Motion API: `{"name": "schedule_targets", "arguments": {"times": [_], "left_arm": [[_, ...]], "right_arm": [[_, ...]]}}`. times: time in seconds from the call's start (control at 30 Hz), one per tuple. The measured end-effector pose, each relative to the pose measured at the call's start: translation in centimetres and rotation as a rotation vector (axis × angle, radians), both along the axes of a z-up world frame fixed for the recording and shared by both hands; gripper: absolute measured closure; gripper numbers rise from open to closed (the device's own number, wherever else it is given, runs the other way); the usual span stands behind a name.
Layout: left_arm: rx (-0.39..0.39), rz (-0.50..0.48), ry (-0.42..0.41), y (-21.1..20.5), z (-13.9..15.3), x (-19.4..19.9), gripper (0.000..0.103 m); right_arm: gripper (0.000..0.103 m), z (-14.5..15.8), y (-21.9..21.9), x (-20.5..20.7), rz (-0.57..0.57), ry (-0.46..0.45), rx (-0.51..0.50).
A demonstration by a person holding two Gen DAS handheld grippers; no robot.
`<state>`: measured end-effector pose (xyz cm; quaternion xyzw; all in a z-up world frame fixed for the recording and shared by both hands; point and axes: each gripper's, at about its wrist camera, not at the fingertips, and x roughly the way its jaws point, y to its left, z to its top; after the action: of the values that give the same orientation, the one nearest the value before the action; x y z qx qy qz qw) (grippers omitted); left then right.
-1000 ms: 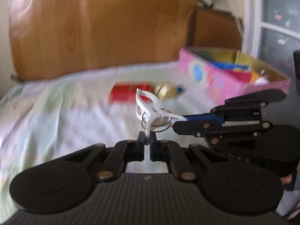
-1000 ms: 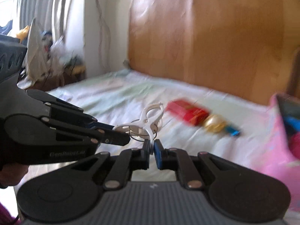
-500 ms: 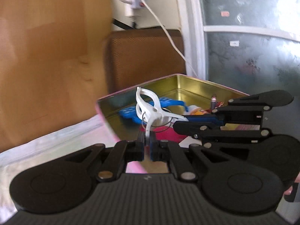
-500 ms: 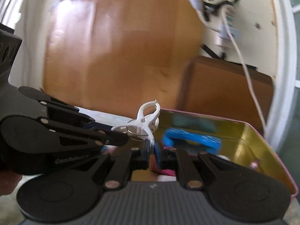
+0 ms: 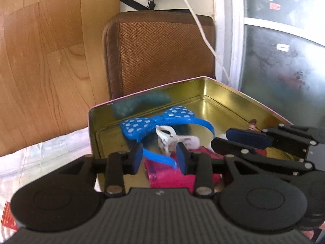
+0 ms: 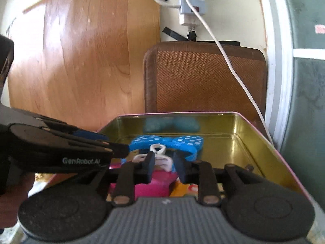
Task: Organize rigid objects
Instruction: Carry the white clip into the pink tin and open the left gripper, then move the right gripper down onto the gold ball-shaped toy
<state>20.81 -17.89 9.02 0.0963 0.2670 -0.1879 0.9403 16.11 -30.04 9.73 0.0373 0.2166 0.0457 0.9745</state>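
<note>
Both grippers have swung from the bedsheet to above the tin, and the white clip has dropped in.

Left gripper (image 5: 158,157) and right gripper (image 6: 163,166) are both opening, pads clear of the white clip (image 5: 172,140), which lies loose in the tin (image 5: 233,93) against the blue bow headband (image 5: 160,123). Each held one end, so releasing together probably lets it fall flat among the sorted items.
</note>
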Motion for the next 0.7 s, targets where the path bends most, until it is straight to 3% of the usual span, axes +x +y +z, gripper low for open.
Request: {"name": "schedule_targets", "arguments": {"times": [0.13,0.27,0.43,0.7], "left_arm": [[0.037,0.045,-0.019,0.7,0.3,-2.5,0.059],[0.022,0.092,0.004,2.4,0.7,-3.7,0.059],[0.007,0.169,0.015,5.5,0.7,-5.3,0.052],[-0.015,0.268,0.030,10.9,-0.2,-7.6,0.052]], "right_arm": [[0.078,0.4,-0.1,-2.2,0.001,-0.032,0.083],[0.077,1.0,0.0,-4.2,-0.003,-0.066,0.167],[0.067,1.5,0.9,-6.0,0.003,-0.074,0.247],[0.066,1.9,4.7,-7.2,0.048,-0.052,0.274]]}}
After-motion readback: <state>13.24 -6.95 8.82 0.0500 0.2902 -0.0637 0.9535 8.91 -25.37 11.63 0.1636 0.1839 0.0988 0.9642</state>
